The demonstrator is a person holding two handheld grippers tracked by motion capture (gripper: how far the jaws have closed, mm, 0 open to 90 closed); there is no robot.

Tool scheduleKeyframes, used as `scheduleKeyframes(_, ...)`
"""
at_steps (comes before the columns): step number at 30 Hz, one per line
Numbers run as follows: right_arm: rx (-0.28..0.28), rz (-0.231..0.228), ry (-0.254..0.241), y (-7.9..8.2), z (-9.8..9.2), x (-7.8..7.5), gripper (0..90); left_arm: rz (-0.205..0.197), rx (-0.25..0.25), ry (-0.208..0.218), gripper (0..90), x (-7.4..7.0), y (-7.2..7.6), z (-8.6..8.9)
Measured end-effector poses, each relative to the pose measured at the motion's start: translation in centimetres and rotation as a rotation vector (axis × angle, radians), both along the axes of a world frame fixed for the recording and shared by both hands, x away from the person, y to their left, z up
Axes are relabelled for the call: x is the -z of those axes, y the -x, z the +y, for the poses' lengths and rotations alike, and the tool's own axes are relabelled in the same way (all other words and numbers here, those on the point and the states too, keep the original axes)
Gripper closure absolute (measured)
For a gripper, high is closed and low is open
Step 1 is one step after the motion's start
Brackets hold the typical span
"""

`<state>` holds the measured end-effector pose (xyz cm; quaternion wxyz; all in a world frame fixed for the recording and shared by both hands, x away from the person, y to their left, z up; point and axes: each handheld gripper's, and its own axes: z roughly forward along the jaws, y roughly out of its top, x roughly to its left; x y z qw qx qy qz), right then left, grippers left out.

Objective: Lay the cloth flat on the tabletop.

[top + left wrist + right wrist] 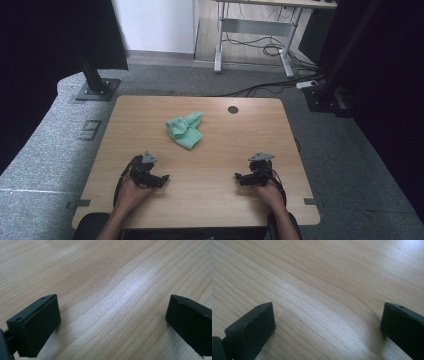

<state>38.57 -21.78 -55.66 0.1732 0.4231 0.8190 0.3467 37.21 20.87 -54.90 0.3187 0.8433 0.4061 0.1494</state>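
The left gripper (161, 178) is held low over the near left of the bench, its jaws spread wide with nothing between them; in the left gripper view only bare wood grain is seen between the two black pads. The right gripper (239, 176) is held the same way at the near right, jaws equally wide and empty, and the two are turned inward toward each other.

The crumpled mint-green cloth (185, 130) lies bunched on the bench beyond both grippers, well apart from them and somewhat nearer the left one.

The work is judged to be at its outset: the cloth is untouched and a reach toward it is yet to be made. For the next move, both grippers would need to be carried forward and an edge or corner of the cloth pinched.

The light wood-grain bench (240, 135) has rounded corners and a dark round cable hole (233, 109) near its far edge. Grey carpet (55, 135) surrounds it; a white desk frame (255, 30) with loose cables stands behind.
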Motion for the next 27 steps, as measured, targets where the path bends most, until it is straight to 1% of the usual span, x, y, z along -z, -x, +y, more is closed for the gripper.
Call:
scheduleKeyframes(2, 0.000, 0.000, 0.000, 0.00, 0.00, 0.00, 0.0, 0.001, -0.008, 0.001, 0.0, 0.00, -0.01, -0.13)
scheduleKeyframes(27, 0.000, 0.000, 0.000, 0.00, 0.00, 0.00, 0.0, 0.002, -0.010, 0.000, 0.0, -0.02, -0.02, -0.25)
